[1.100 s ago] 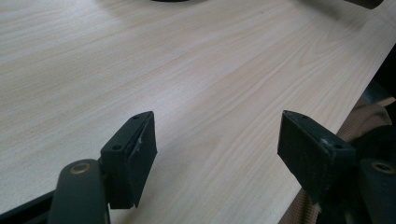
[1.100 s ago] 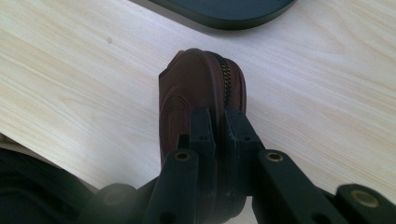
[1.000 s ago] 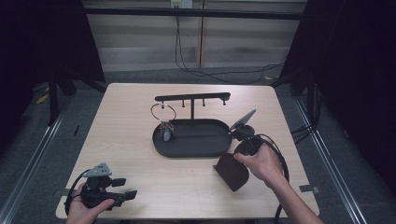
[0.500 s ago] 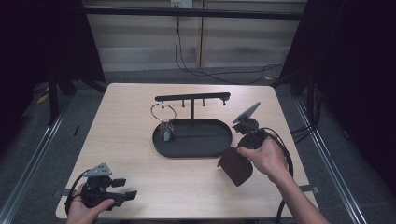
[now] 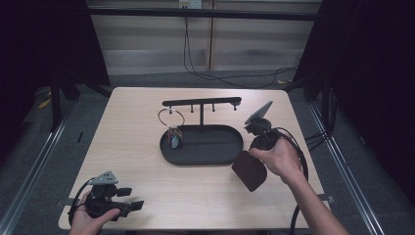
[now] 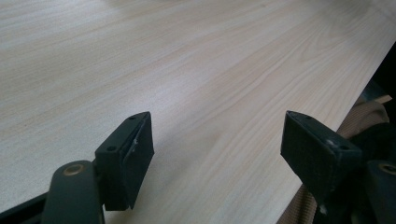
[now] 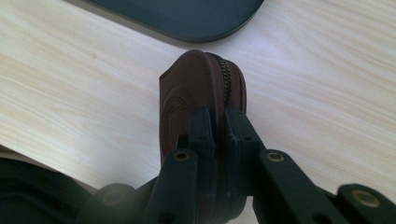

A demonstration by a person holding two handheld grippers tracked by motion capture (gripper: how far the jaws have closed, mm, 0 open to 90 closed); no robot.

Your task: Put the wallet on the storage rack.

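Note:
My right gripper (image 7: 217,116) is shut on a brown zipped leather pouch (image 7: 187,88), gripping it edge-on with the zip facing up in the right gripper view. In the high view the pouch (image 5: 249,171) hangs below the person's right hand, just off the right end of the black oval tray (image 5: 210,147). A T-shaped stand (image 5: 200,103) with small hooks rises from the tray, and a key ring with keys (image 5: 173,134) rests at its left end. My left gripper (image 5: 131,198) lies near the table's front-left corner, its jaws wide open (image 6: 219,140) over bare wood.
The light wooden table (image 5: 132,147) ends close on the right of the left gripper view. Cables trail from both grippers. Dark floor and metal rails surround the table.
The right hand has shifted slightly to the right and away from the person, carrying the pouch with it. The left gripper has stayed put.

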